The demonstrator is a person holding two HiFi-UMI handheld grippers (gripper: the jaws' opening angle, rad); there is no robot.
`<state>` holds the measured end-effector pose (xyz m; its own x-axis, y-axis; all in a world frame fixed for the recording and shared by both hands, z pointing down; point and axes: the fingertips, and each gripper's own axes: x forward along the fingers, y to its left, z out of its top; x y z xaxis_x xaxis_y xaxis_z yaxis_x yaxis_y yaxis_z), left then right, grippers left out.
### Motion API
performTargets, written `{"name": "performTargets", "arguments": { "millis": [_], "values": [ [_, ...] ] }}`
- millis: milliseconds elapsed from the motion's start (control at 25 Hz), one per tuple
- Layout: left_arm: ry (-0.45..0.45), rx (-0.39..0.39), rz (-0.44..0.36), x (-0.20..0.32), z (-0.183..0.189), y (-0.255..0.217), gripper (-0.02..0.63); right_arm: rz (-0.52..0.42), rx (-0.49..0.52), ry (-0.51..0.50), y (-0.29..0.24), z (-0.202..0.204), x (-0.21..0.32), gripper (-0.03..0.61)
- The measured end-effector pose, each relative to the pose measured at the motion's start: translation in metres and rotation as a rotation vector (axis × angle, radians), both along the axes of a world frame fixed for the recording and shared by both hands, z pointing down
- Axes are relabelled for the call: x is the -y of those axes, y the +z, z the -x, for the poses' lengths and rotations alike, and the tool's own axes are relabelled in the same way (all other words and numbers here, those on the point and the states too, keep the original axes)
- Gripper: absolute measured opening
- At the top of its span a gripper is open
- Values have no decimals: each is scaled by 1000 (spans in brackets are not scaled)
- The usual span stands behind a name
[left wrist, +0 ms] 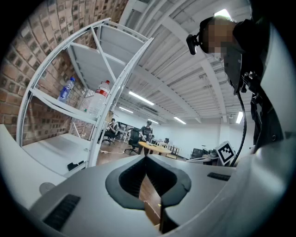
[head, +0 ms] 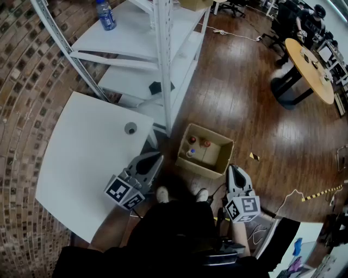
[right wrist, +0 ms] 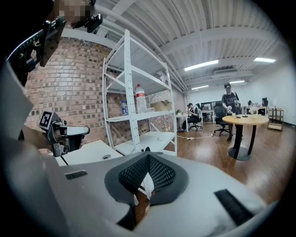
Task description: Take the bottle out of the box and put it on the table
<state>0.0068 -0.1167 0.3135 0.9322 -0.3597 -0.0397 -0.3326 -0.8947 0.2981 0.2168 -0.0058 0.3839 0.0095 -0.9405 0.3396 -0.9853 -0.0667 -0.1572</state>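
An open cardboard box (head: 216,160) stands on the wooden floor just ahead of my feet. Inside it stand small bottles: two with red caps (head: 192,139) (head: 206,144) and one with a blue cap (head: 190,153). The white table (head: 81,157) is to the box's left. My left gripper (head: 156,158) hangs over the table's right edge, shut and empty, its jaws (left wrist: 146,158) meeting tip to tip. My right gripper (head: 233,169) is just right of the box, likewise shut on nothing (right wrist: 148,156). Neither gripper touches the box.
A white metal shelf rack (head: 163,65) stands behind the table and box, with a blue-capped bottle (head: 106,13) on it. A small round cap (head: 130,128) sits in the tabletop. A round wooden table (head: 310,70) and seated people are far right. Cables lie on the floor (head: 288,198).
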Motion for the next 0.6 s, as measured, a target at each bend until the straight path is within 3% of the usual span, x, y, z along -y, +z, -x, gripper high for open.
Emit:
{"name": "performTargets", "arguments": {
  "millis": [240,600],
  "values": [
    [-36,48,-1,12,-24,21,2,39,24,-38,30,-21,2,4],
    [-99,169,-30,-9,-94,51,2,51,63,-165,62,-97,13,5]
  ]
}}
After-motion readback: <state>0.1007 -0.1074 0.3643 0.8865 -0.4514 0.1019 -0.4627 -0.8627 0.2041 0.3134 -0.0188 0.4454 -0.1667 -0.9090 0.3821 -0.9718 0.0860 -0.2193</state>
